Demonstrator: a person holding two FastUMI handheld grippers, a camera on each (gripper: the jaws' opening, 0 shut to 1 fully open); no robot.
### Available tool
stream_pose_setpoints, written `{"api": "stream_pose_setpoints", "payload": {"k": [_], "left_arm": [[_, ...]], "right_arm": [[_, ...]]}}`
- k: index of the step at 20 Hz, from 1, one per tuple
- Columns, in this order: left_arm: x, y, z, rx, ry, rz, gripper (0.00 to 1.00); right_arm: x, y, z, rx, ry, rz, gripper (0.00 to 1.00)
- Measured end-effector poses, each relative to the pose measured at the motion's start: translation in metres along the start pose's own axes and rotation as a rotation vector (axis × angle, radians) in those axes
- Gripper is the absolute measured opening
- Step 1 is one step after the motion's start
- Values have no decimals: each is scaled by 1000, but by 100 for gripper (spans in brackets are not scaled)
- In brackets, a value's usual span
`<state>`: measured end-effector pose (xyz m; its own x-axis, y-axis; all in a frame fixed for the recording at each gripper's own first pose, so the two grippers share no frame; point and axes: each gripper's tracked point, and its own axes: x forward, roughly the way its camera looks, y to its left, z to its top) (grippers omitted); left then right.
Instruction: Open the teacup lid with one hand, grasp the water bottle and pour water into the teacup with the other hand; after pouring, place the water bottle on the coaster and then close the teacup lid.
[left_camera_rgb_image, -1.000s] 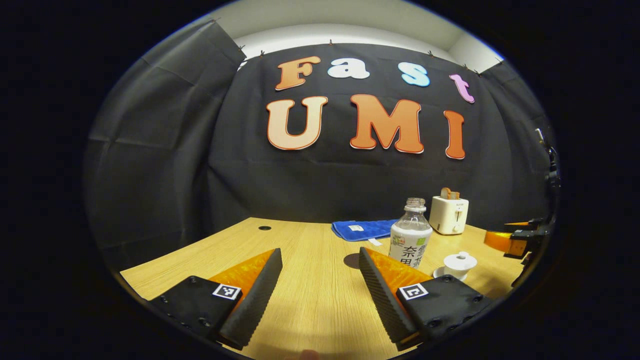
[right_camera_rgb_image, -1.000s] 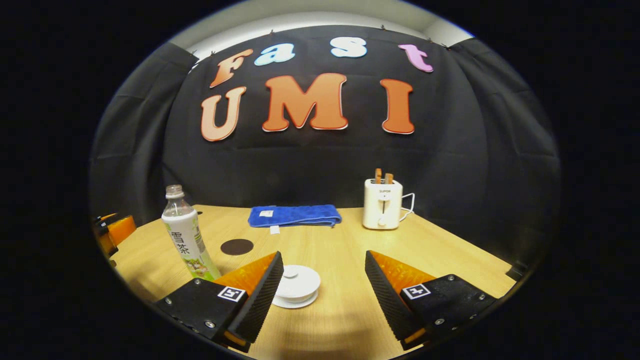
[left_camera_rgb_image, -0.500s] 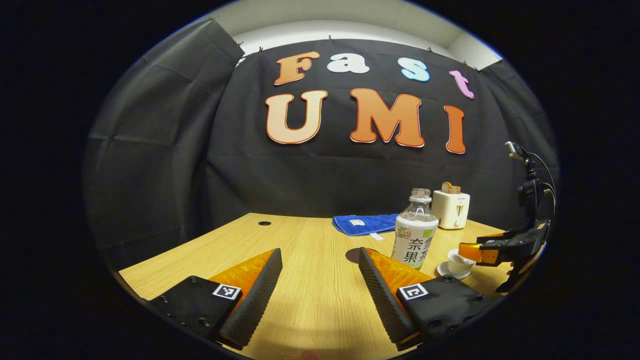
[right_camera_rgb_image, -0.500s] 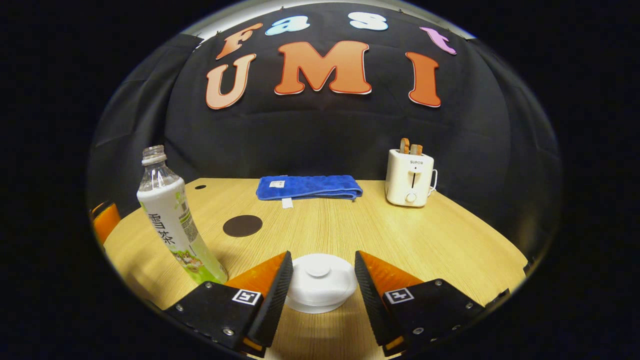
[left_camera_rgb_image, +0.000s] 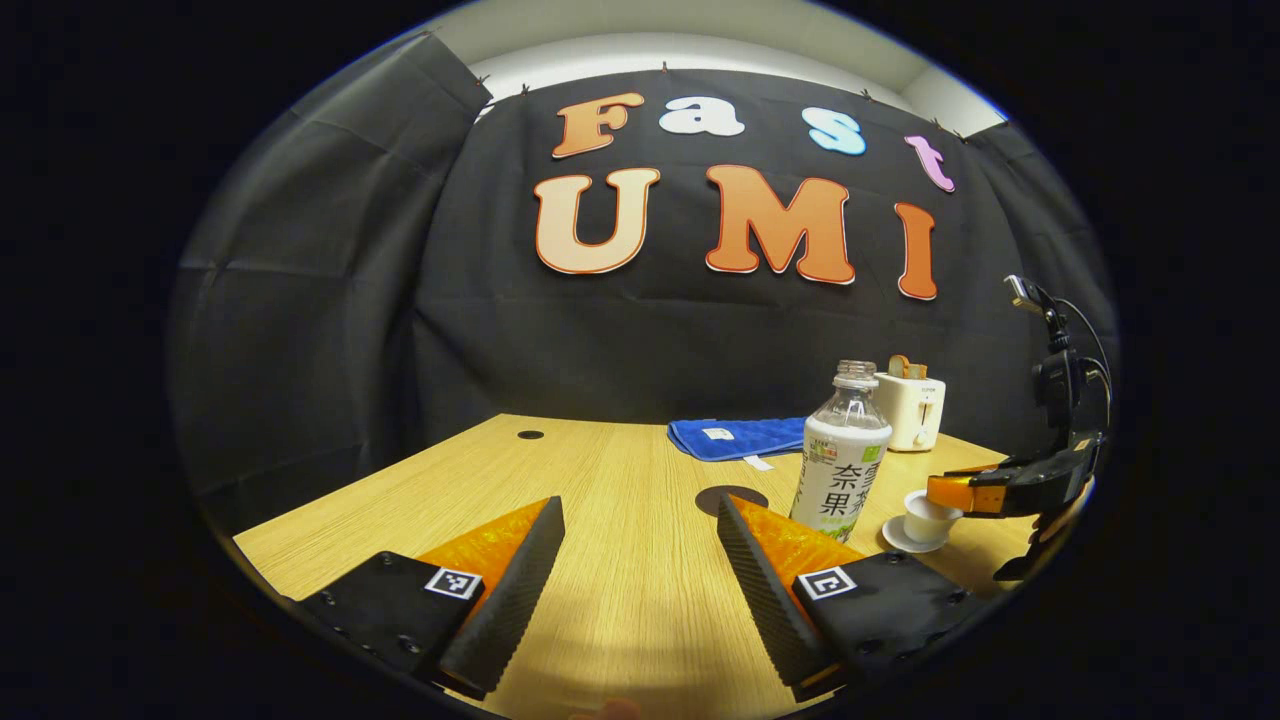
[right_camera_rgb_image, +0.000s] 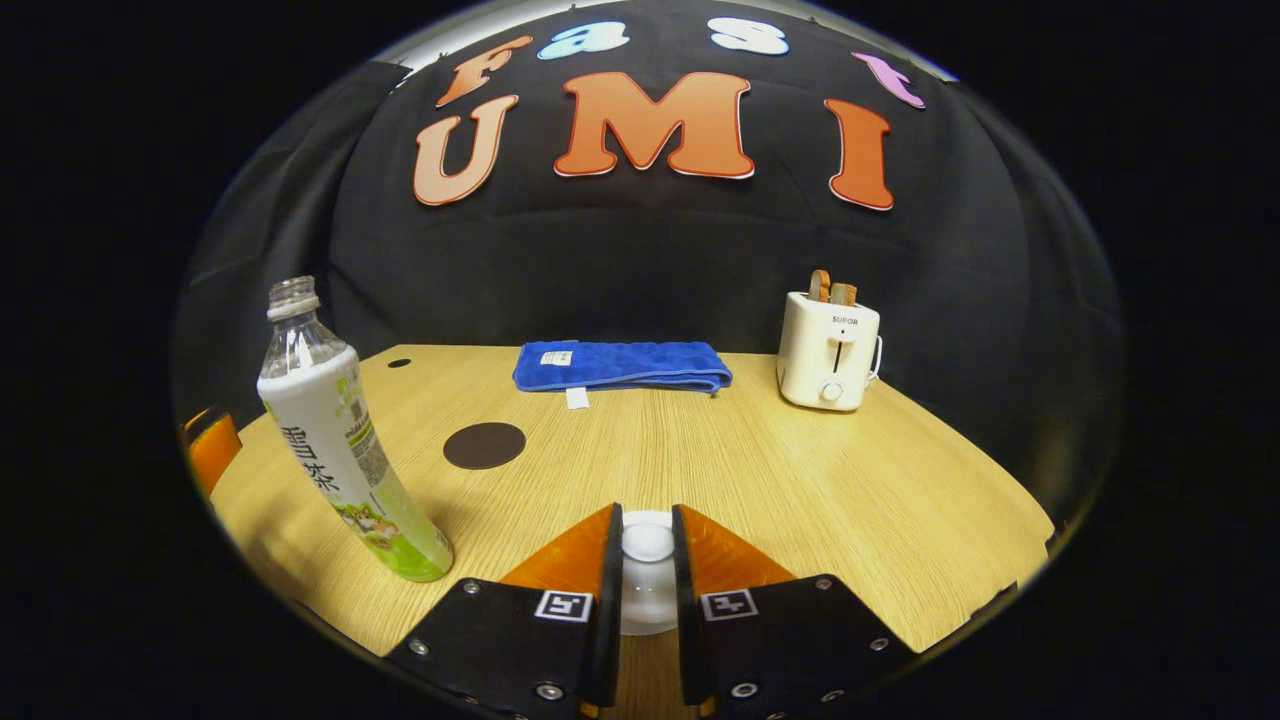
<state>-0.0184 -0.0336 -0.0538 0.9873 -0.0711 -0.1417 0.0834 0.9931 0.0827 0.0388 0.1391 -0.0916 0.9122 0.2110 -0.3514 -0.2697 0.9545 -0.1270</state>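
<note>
White teacup lid (right_camera_rgb_image: 647, 541), blue towel (right_camera_rgb_image: 620, 365), dark round coaster (right_camera_rgb_image: 484, 445), seemingly cream toaster (right_camera_rgb_image: 829, 349), wood-grain table (right_camera_rgb_image: 820, 490).

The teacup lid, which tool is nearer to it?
Right. The right tool is closed around the teacup lid; the left tool sits open, away beyond the water bottle.

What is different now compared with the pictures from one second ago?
The right tongs moved forward to the teacup and closed on the knob of its lid. The left tongs edged toward the bottle but are still open and empty. The bottle, coaster, blue cloth and toaster stayed in place, and the lid is still on the cup.
</note>
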Motion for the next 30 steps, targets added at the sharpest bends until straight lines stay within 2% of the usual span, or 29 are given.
{"api": "stream_pose_setpoints", "payload": {"k": [3,10,16,22,30], "left_arm": [[-2,-4,0,-1,2,-9,99],[-9,-31,4,7,-14,-66,99],[-5,-80,-6,15,7,-168,99],[10,-124,-26,53,52,-240,99],[45,-132,-45,62,116,-205,99]], "right_arm": [[-4,-1,4,17,-5,-2,19],[-41,-40,32,6,-85,-67,18],[-69,-105,-7,34,-31,-201,19],[-81,-150,-37,69,23,-285,19],[-84,-170,-56,100,65,-317,19]]}}
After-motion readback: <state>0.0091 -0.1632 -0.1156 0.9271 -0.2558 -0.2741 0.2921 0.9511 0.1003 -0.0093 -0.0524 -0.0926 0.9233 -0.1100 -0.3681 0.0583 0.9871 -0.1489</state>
